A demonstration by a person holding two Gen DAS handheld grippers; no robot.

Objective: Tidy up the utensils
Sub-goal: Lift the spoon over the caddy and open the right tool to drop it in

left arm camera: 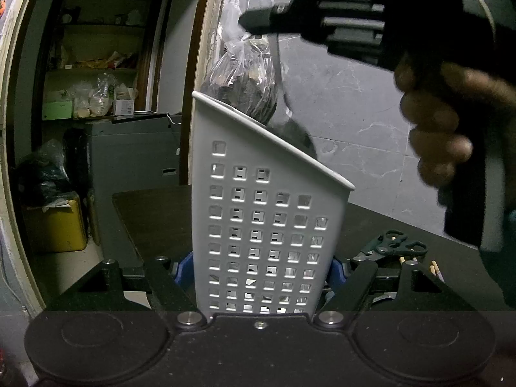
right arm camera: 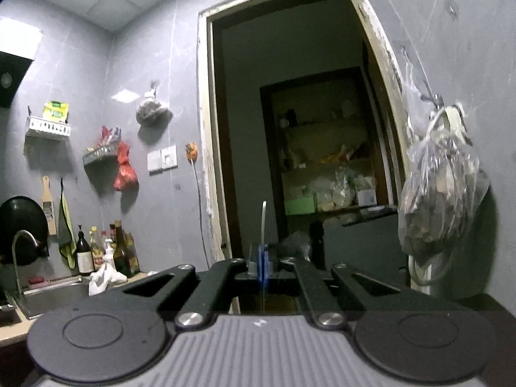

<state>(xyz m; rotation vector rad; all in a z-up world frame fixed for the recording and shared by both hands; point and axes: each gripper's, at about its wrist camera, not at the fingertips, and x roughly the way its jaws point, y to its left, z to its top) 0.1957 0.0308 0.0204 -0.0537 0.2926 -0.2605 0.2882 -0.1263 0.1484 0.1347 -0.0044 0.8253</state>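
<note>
- Left gripper (left arm camera: 262,272), seen from the left wrist, is clamped on the white perforated utensil caddy (left arm camera: 258,219), its blue pads (left arm camera: 182,272) pressed against the caddy's lower sides; the caddy stands on the dark tabletop (left arm camera: 154,213).
- Above the caddy, the right gripper (left arm camera: 258,19) is closed on the thin handle of a dark ladle (left arm camera: 292,129), which hangs down with its bowl just behind the caddy's slanted rim.
- A person's hand (left arm camera: 441,119) holds that right gripper, to the right of the caddy.
- Black-handled scissors (left arm camera: 391,246) and the ends of chopsticks (left arm camera: 433,267) lie on the tabletop right of the caddy's base.
- From the right wrist, the right gripper (right arm camera: 262,266) has its blue pads together, pinching the ladle's thin handle (right arm camera: 263,222), which rises upright between them before a dark doorway (right arm camera: 290,113).
- A clear plastic bag (right arm camera: 438,193) of dark contents hangs on the wall right of the doorway.
</note>
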